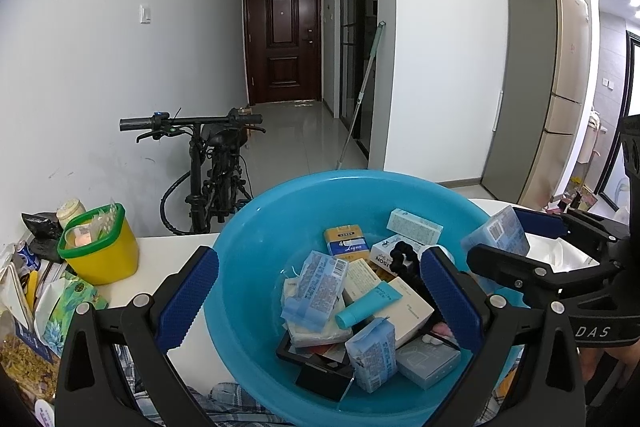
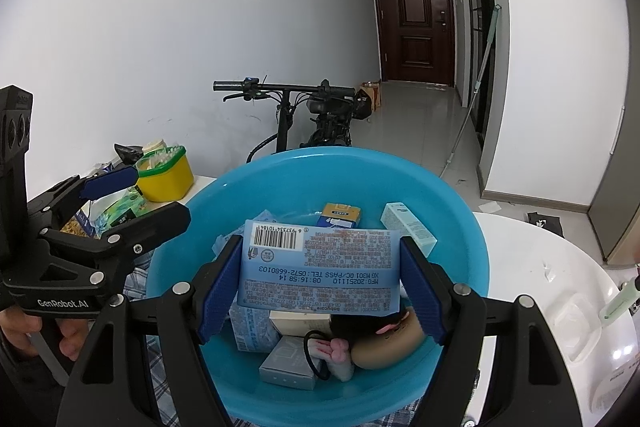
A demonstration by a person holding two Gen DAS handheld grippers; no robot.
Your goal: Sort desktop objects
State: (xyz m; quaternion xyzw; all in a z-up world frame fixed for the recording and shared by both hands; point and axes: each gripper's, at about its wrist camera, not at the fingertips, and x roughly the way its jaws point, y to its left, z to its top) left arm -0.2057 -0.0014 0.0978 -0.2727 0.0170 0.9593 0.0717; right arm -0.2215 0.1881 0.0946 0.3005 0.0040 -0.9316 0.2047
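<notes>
- Sitting at the left edge of the left wrist view, a yellow tub [image 1: 102, 253] with a green rim holds small packets on the white table [image 1: 160, 259], with a green patterned pouch [image 1: 64, 301] below it and loose packaging further left.
- Behind the tub, in the middle left of the frame, a black bicycle [image 1: 212, 163] leans by the wall.
- Low in the centre, the left gripper [image 1: 318, 301] stands wide open over the blue basin [image 1: 256, 227]; nothing sits between its blue pads.
- Inside the basin lies a jumble: a teal tube [image 1: 368, 307], a yellow-and-blue box [image 1: 347, 237], a white box [image 1: 408, 311], pale blue tissue packs and a black scrunchie [image 1: 402, 259].
- At the right of that frame, the right gripper [image 1: 496, 237] holds a pale blue wipes packet [image 1: 498, 235] above the basin's right rim.
- In the right wrist view the same packet [image 2: 320, 267] fills the centre, clamped between both blue pads, barcode side up, above the basin [image 2: 460, 219].
- Under it, lower centre, lie a grey box [image 2: 286, 367] and a brown plush item [image 2: 390, 343].
- A fridge [image 1: 560, 87] stands at the upper right of the left wrist view.
</notes>
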